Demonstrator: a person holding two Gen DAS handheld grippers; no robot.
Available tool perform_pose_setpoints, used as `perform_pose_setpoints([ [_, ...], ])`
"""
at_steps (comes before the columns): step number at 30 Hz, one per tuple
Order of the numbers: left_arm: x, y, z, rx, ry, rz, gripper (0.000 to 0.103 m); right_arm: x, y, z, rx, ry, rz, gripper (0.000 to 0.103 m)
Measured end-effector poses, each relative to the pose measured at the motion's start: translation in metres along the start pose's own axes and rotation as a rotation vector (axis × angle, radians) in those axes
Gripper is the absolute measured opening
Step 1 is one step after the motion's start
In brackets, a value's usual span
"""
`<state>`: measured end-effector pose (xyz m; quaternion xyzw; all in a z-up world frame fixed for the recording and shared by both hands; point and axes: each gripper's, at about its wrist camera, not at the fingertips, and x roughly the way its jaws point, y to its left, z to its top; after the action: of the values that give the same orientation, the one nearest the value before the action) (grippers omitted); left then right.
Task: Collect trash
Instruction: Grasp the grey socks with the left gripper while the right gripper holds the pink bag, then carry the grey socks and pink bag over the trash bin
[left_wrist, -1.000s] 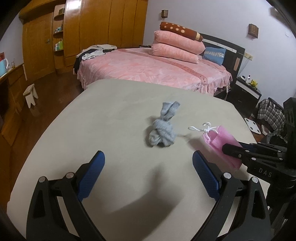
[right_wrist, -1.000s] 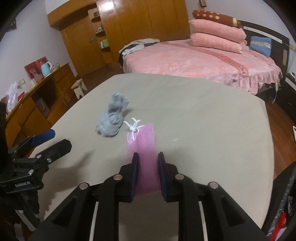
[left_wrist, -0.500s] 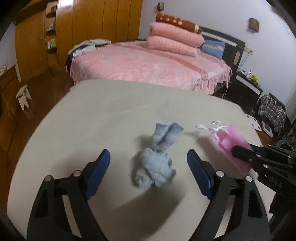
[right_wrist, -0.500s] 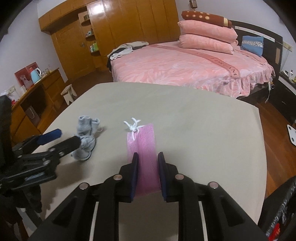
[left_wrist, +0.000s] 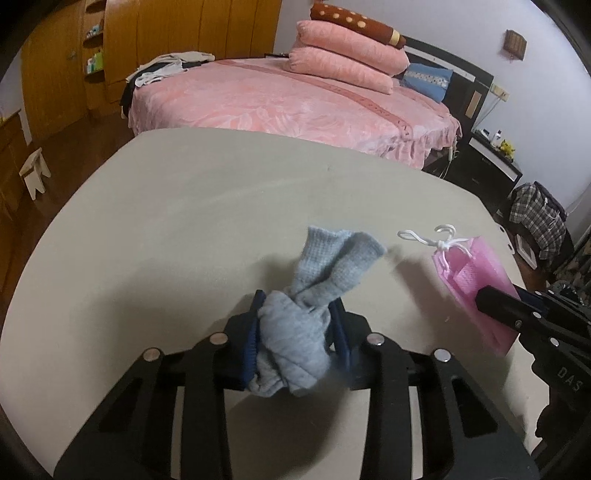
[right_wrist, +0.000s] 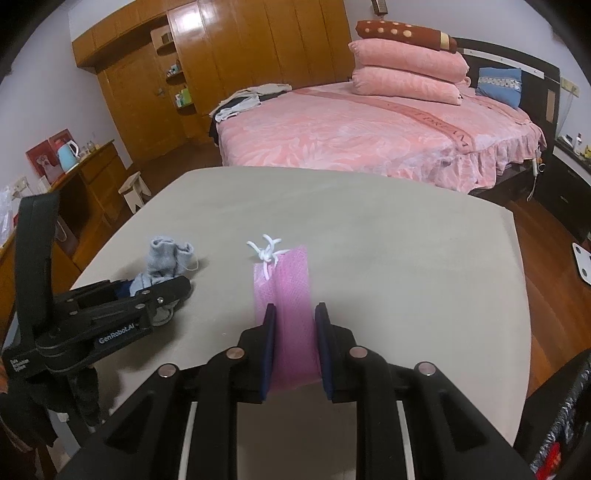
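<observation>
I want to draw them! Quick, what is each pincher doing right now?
Left gripper: closed on the grey knotted sock.
Right gripper: closed on the pink face mask.

White "GenRobot.AI" lettering is showing on the side of the black plastic left gripper (right_wrist: 162, 295), lower left of the right wrist view. Smaller white print is sitting on its body further left, too small to read. "DAS" in grey letters is reading on the black plastic right gripper (left_wrist: 496, 301), lower right of the left wrist view. Woven lettering is running along the stripe of the pink floral bedspread (right_wrist: 369, 136), upper right of the right wrist view, only "DREAM" coming through.
</observation>
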<state>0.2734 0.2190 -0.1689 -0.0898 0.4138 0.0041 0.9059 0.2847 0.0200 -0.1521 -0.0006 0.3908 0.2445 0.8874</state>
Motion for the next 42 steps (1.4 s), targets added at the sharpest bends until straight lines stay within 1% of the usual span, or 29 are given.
perform_pose_setpoints([
  [9,-0.046,-0.021,0.004,0.013,-0.095,-0.020,0.032,-0.026,-0.001,0.007,0.000,-0.052,0.013,0.021],
  [16,-0.084,-0.041,0.004,0.013,-0.148,-0.008,0.032,-0.054,-0.005,0.009,0.015,-0.085,0.021,0.021],
  [19,-0.096,-0.048,0.002,0.008,-0.160,-0.015,0.032,-0.067,-0.006,0.010,0.011,-0.101,0.022,0.021],
  [27,-0.129,-0.070,-0.009,0.037,-0.186,-0.004,0.032,-0.109,-0.004,0.008,0.000,-0.141,0.018,0.021],
  [34,-0.158,-0.086,-0.024,0.024,-0.209,-0.026,0.032,-0.150,-0.005,-0.006,-0.004,-0.176,0.021,0.021],
  [42,-0.185,-0.118,-0.041,0.052,-0.234,-0.058,0.032,-0.192,-0.015,-0.025,-0.009,-0.209,0.006,0.021],
])
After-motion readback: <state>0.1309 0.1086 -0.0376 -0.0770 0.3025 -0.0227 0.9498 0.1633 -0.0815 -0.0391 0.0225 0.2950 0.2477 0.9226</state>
